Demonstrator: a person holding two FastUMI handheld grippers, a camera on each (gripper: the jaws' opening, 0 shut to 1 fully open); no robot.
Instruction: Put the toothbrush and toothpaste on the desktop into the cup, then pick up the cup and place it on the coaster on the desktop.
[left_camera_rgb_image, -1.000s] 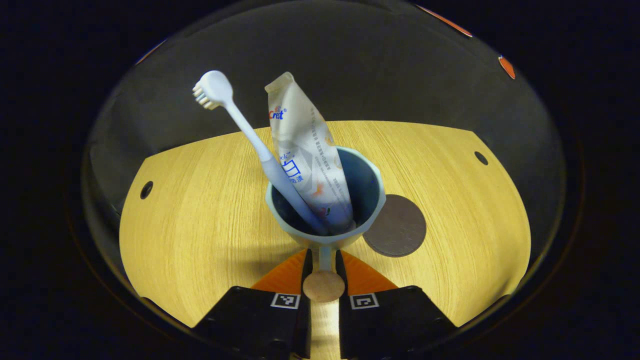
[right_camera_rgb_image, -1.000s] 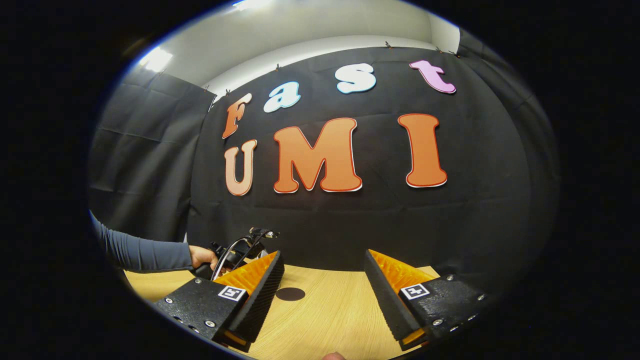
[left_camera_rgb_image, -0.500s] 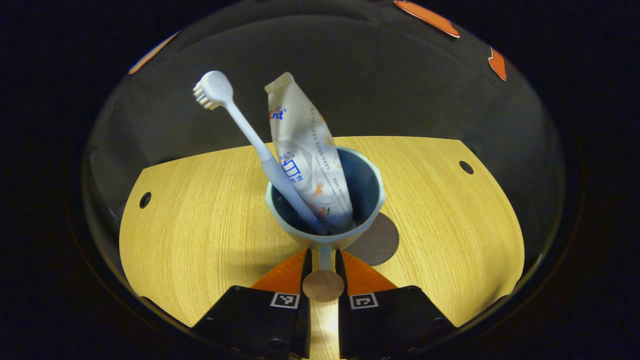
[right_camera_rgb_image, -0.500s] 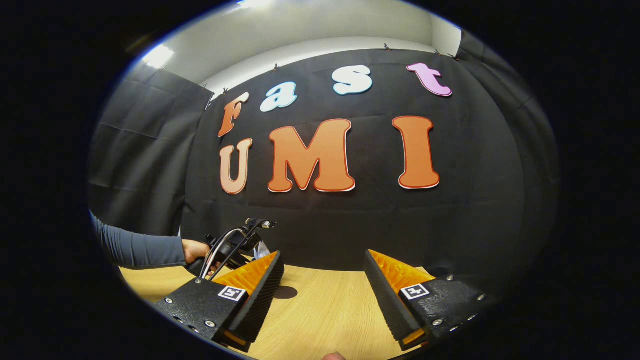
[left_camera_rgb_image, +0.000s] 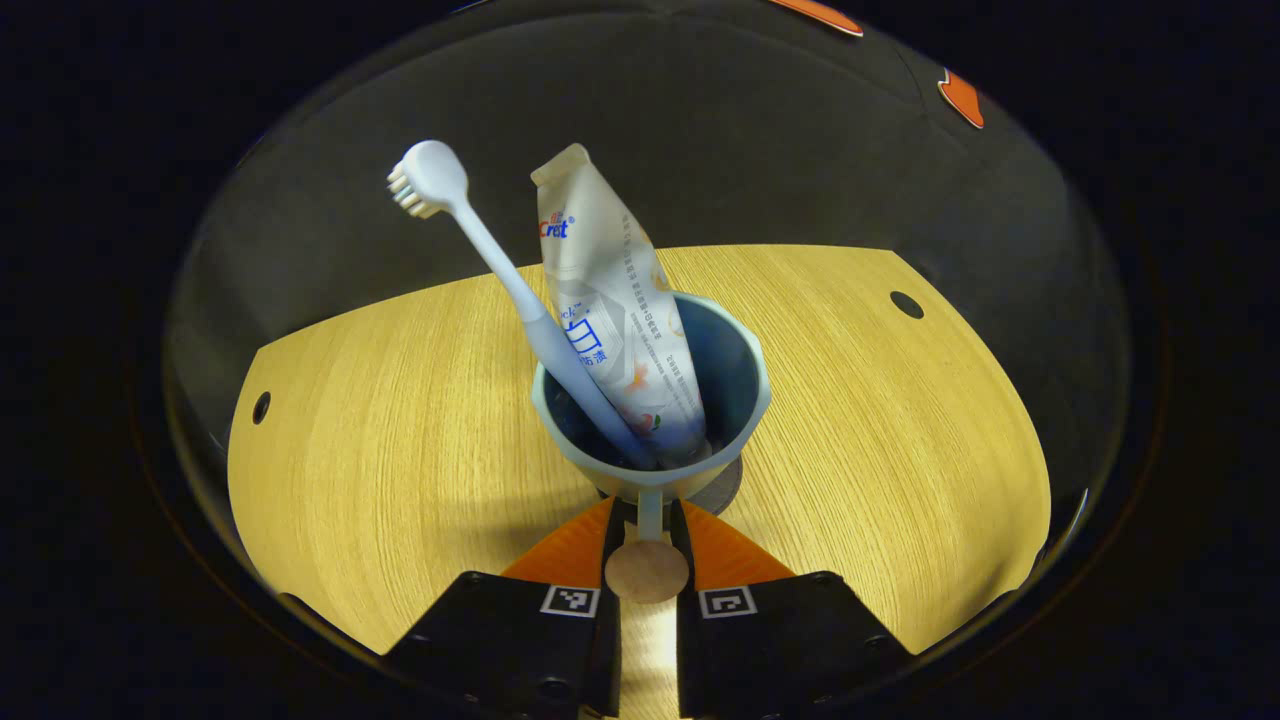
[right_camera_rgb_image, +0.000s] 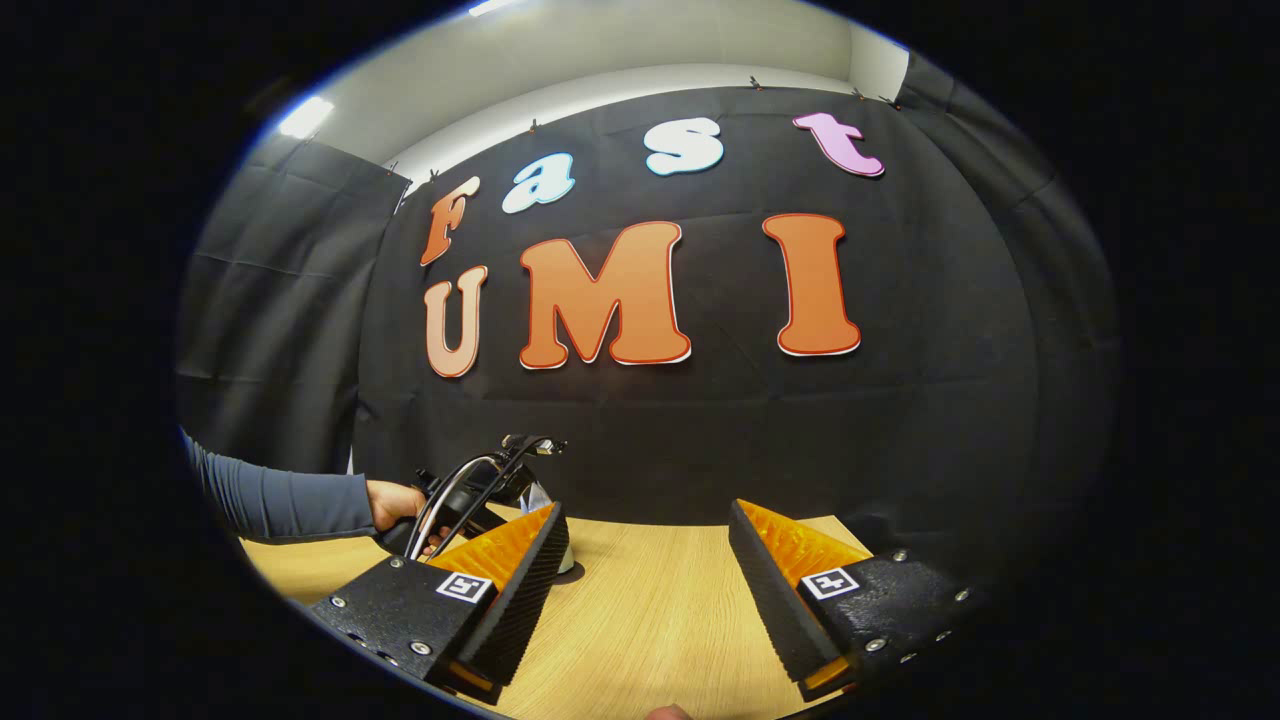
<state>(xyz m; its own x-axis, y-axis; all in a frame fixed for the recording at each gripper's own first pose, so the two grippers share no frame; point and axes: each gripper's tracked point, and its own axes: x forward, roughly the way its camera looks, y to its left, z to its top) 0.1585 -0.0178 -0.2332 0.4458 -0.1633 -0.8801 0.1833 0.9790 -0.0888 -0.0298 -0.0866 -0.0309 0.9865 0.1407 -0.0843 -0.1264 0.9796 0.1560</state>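
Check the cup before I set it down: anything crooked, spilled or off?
Nothing stands out. The toothbrush and toothpaste both lean left inside the cup, which the left gripper holds by its handle over the coaster. No spill on the desktop.

My left gripper view looks steeply down, close over the light wooden desktop (left_camera_rgb_image: 400, 430). My right gripper view sits low, facing level toward the black cloth wall (right_camera_rgb_image: 700, 430); both share that desktop and wall.
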